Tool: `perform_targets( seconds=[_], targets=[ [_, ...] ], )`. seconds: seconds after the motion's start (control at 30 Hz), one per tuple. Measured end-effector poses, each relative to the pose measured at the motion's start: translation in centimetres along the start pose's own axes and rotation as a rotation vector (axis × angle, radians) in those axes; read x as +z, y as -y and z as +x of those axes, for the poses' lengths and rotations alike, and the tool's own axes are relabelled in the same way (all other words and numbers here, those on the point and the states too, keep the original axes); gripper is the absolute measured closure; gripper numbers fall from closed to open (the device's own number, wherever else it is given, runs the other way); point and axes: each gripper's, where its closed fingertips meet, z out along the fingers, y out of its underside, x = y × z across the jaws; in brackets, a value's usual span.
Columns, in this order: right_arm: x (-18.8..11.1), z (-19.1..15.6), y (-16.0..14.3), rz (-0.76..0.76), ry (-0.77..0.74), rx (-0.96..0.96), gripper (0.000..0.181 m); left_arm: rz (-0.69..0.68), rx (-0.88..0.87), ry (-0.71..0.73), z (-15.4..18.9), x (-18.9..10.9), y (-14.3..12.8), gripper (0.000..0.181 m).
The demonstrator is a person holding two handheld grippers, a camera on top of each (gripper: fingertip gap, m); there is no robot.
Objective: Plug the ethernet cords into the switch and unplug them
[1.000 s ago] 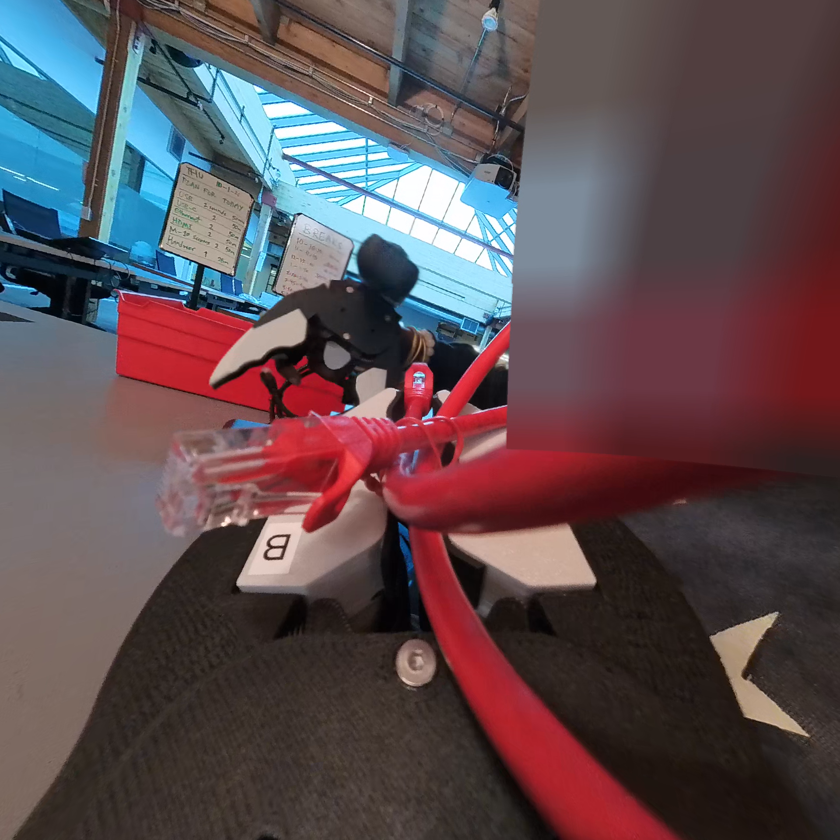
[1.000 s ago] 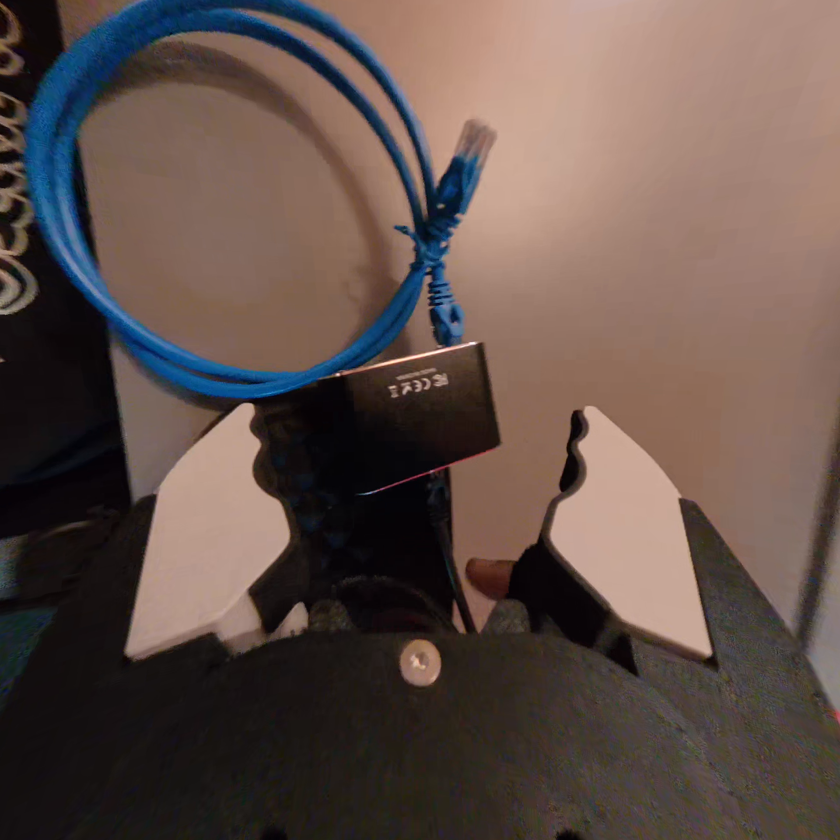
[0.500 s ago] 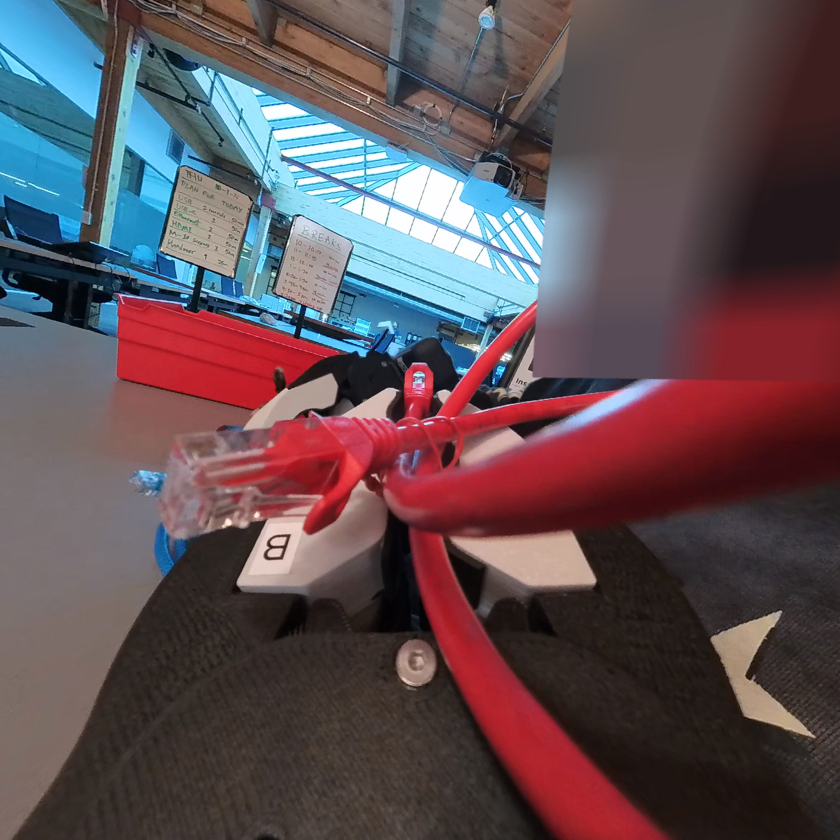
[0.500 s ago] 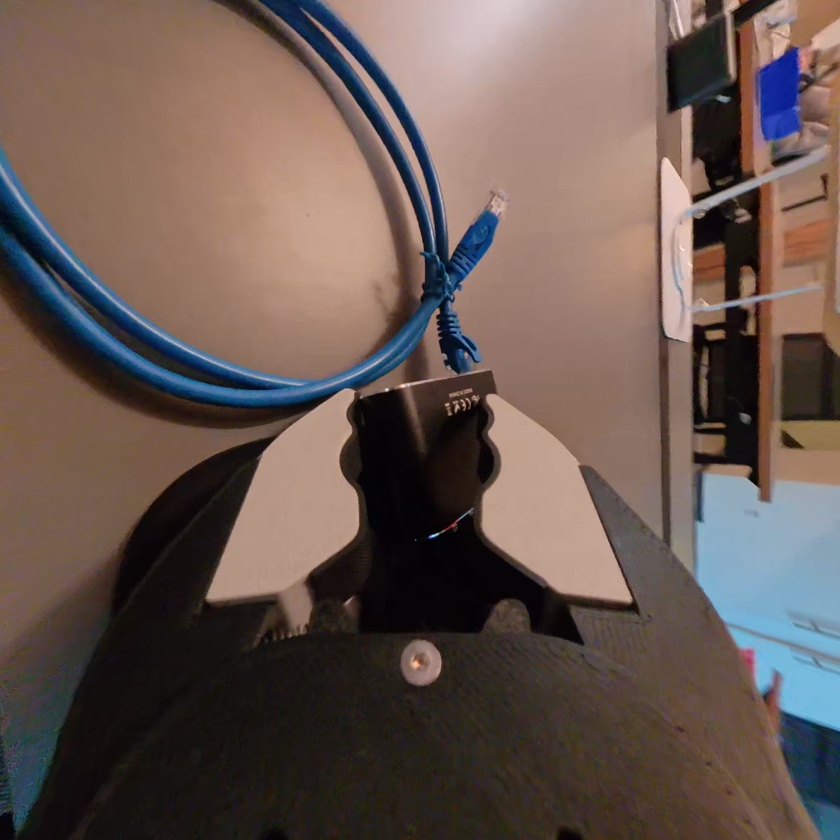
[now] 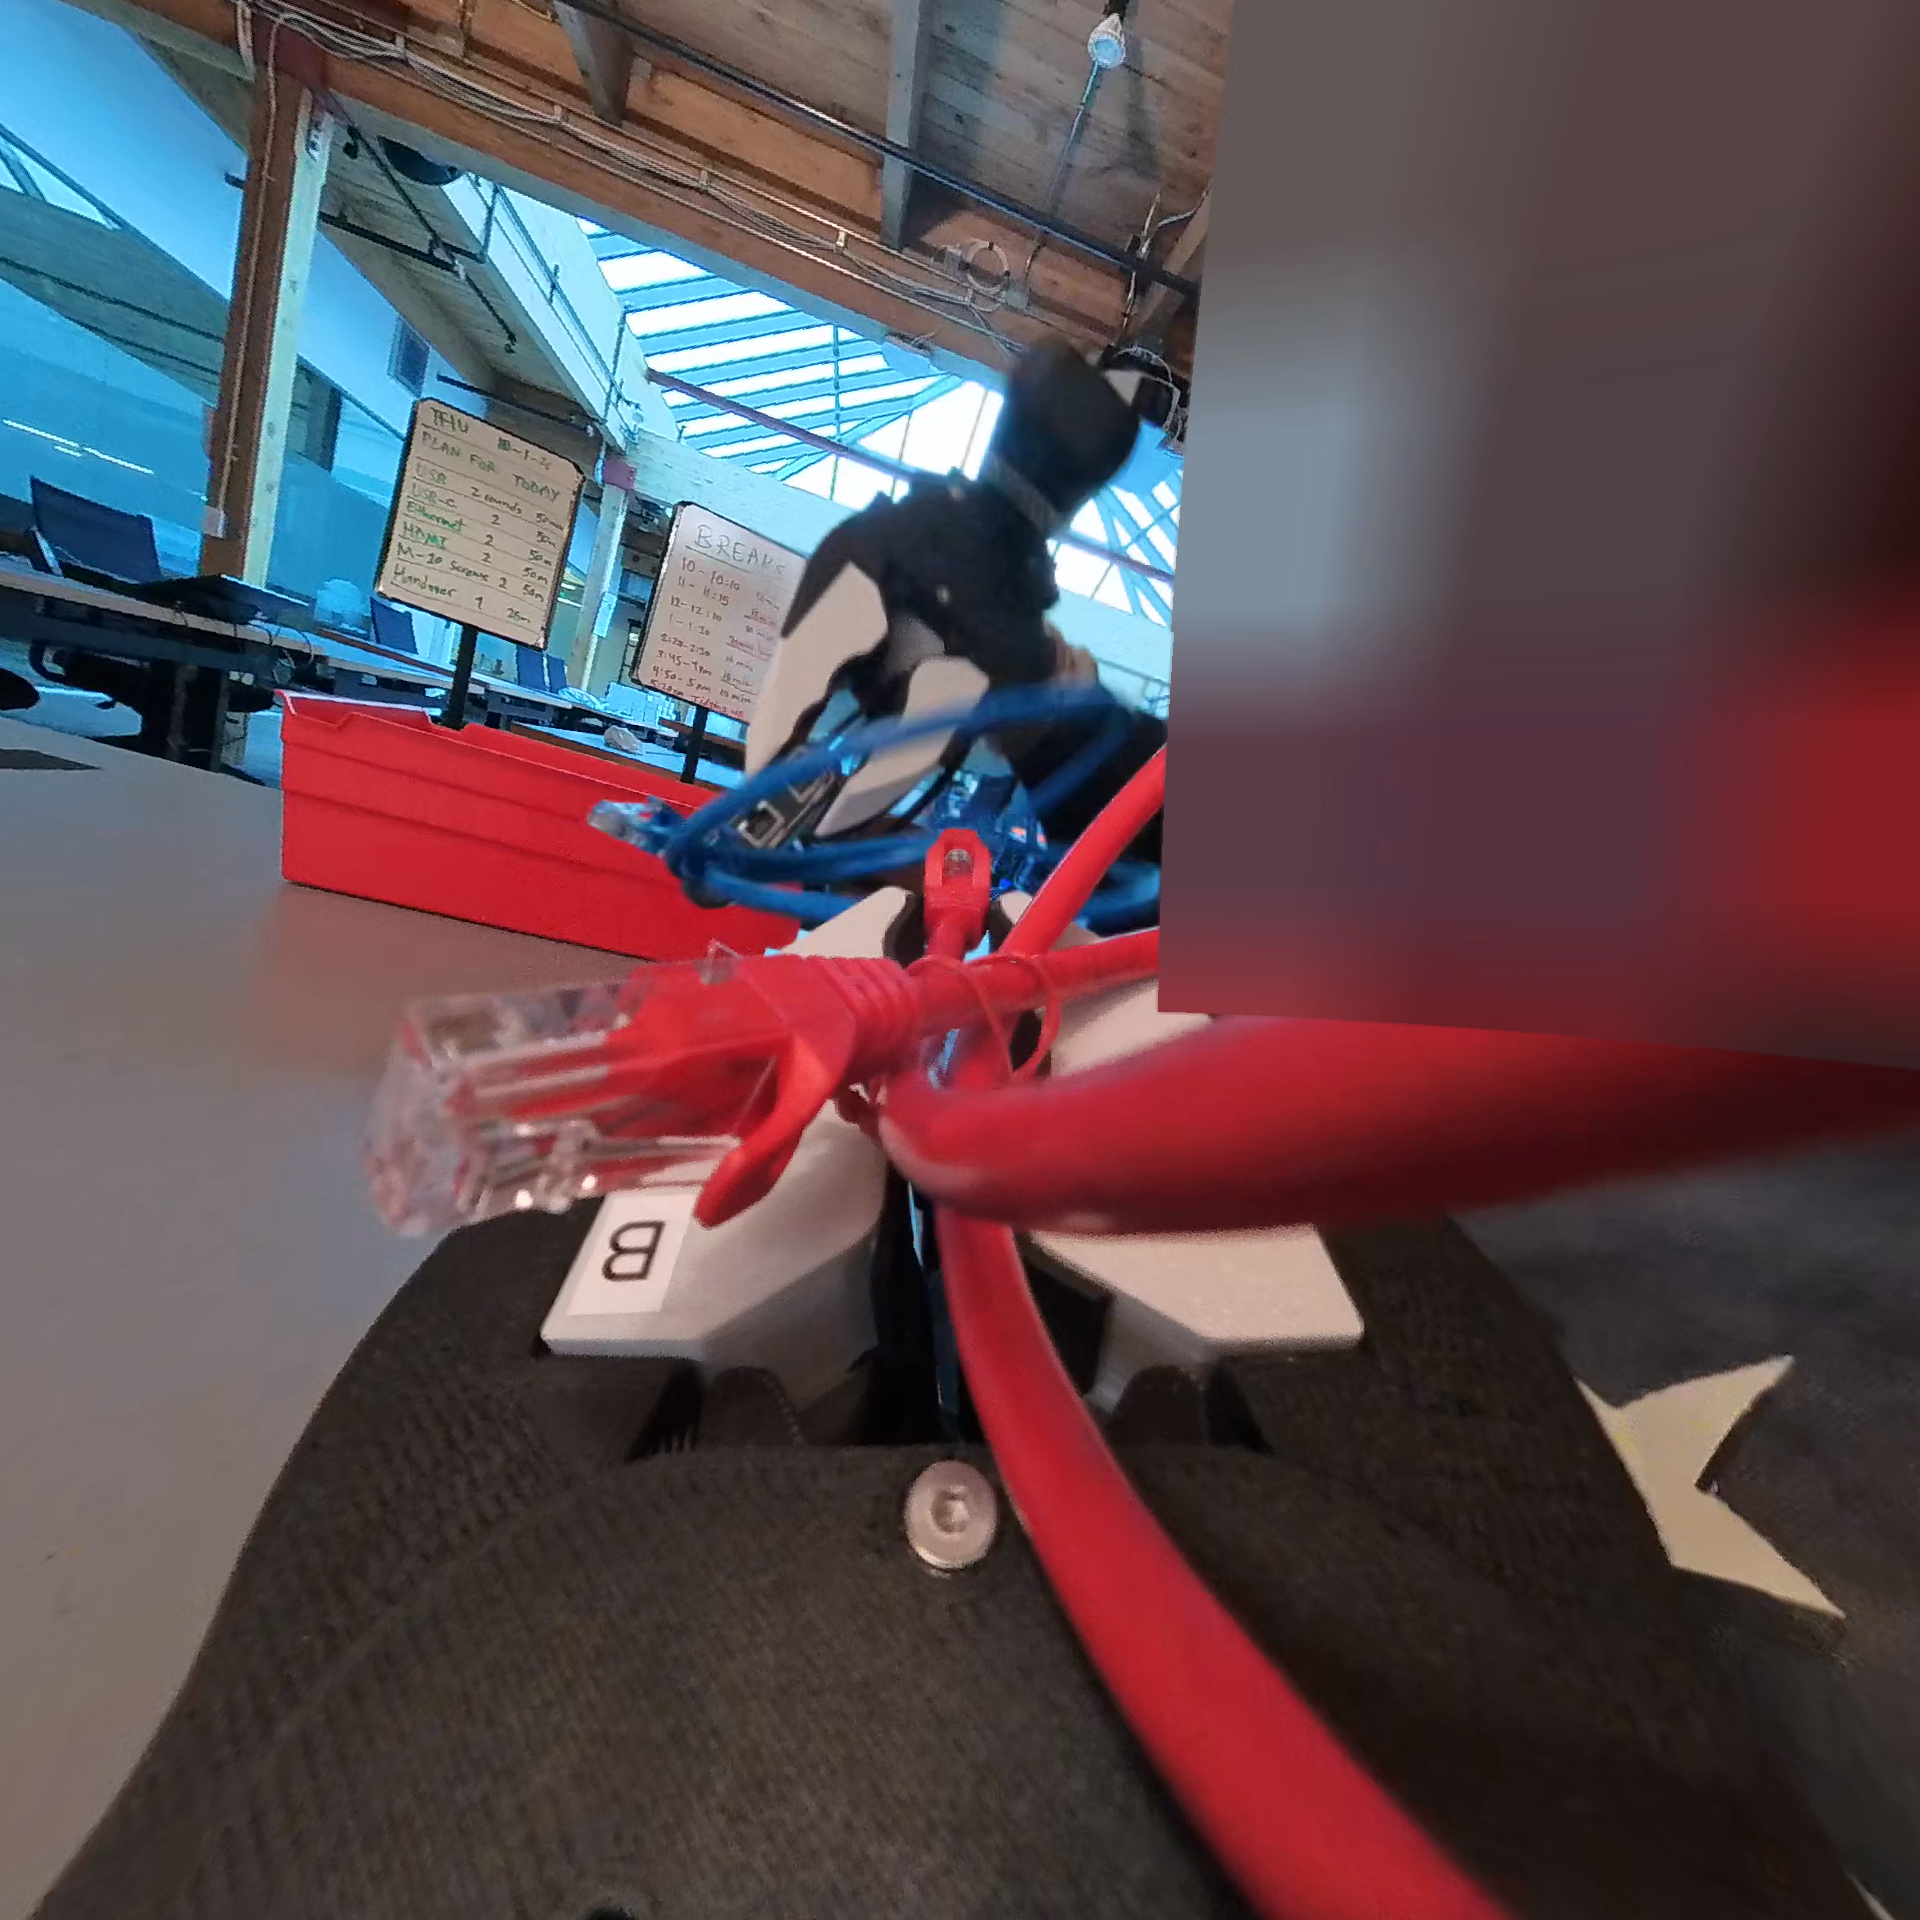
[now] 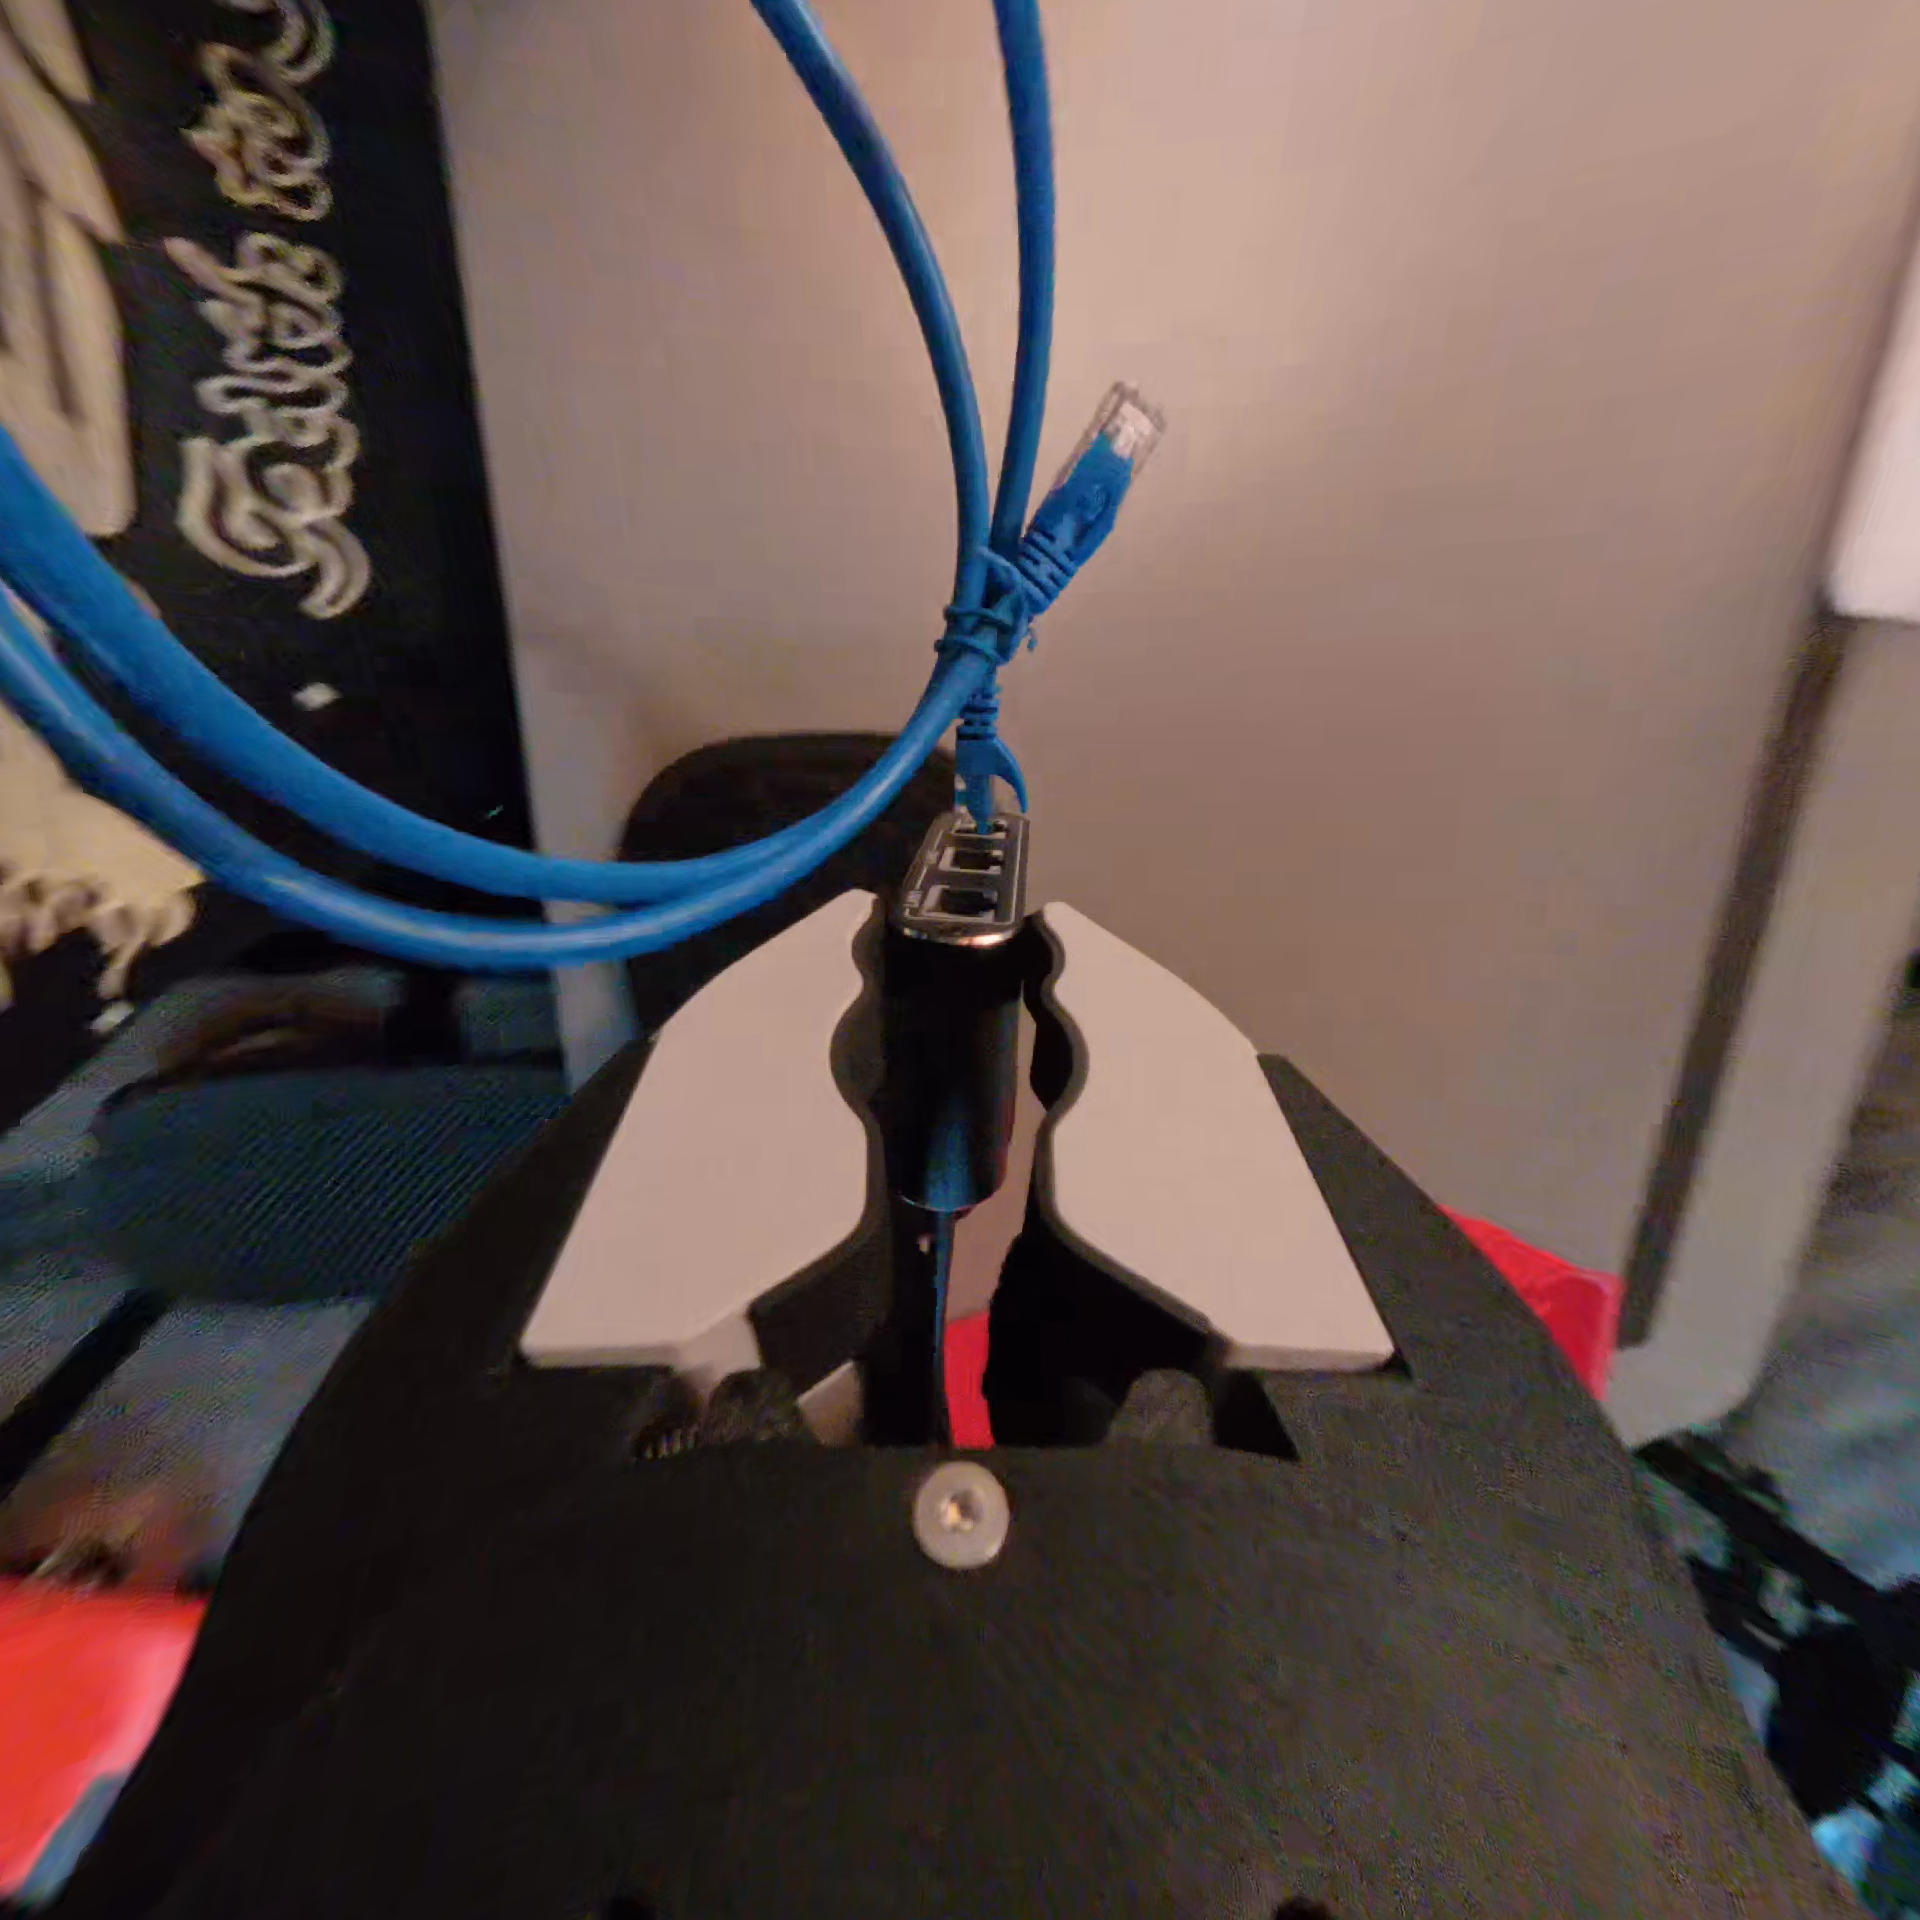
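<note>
With the right tool (image 6: 961, 935) clamped on the switch (image 6: 961, 987) (blue cord (image 6: 416, 842) already seated) and the left tool (image 5: 951, 935) closed on the red cord (image 5: 1039, 1351), square its clear plug (image 5: 499, 1101) to a free port — then push straight.

We are in a large open workspace, something between an office and a workshop. Overhead we see a timber ceiling (image 5: 790, 114) with exposed beams, cables strung along them and a bare hanging bulb (image 5: 1110, 42), and beyond it a wide sloped skylight (image 5: 748, 343) letting in daylight. Two whiteboards on stands (image 5: 480, 551) carry handwritten lists. Rows of long desks (image 5: 156, 623) with blue chairs (image 5: 78, 540) stretch back on the left. Close to us, a red plastic bin (image 5: 468, 810) sits on the grey table (image 5: 156, 1039), and dark carpet with a pale star shape (image 5: 1704, 1475) covers the floor at the right.
</note>
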Motion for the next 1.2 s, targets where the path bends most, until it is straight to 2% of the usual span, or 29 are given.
perform_targets(
  seconds=[0.07, 0.2, 0.27, 0.4, 0.53, 0.63, 0.8, 0.87, 0.97, 1.07, 1.2],
  targets=[
    [-0.2, 0.1, -0.4, -0.057, 0.123, 0.018, 0.157, -0.003, 0.005, -0.003, 0.1, 0.0, 0.0, 0.170],
    [4.2, -0.5, -2.5, -0.178, 0.243, 0.007, 0.157, 0.001, 0.009, -0.002, 0.1, 0.0, 0.0, 0.170],
    [6.0, -0.6, -3.3, -0.214, 0.238, -0.015, 0.157, 0.005, 0.006, -0.003, 0.1, -0.1, 0.1, 0.170],
    [6.1, -0.2, -3.0, -0.155, 0.204, -0.079, 0.156, 0.004, 0.007, -0.006, 0.1, -0.1, 0.1, 0.170],
    [7.0, -0.7, -4.8, -0.216, 0.242, -0.082, 0.135, 0.007, 0.006, -0.004, 0.1, -0.1, 0.1, 0.170],
    [8.1, -0.1, -5.7, -0.234, 0.182, -0.140, 0.132, 0.007, 0.005, -0.001, 0.0, -0.1, 0.1, 0.170],
    [9.0, 0.7, -6.6, -0.201, -0.014, -0.274, 0.129, 0.008, 0.004, -0.002, 0.0, -0.1, 0.1, 0.170],
    [8.5, 1.2, -6.4, -0.169, -0.109, -0.292, 0.117, 0.007, 0.001, -0.003, 0.0, -0.1, 0.1, 0.170],
    [7.8, 1.6, -6.8, -0.167, -0.153, -0.255, 0.087, 0.006, 0.002, -0.003, 0.0, -0.1, 0.1, 0.170],
    [7.9, 1.6, -8.1, -0.227, -0.057, -0.185, 0.073, 0.004, 0.001, -0.003, 0.0, 0.0, 0.1, 0.170],
    [8.7, 1.4, -8.1, -0.241, 0.141, -0.129, 0.069, 0.005, 0.002, -0.002, 0.0, 0.0, 0.1, 0.170]
  ],
)
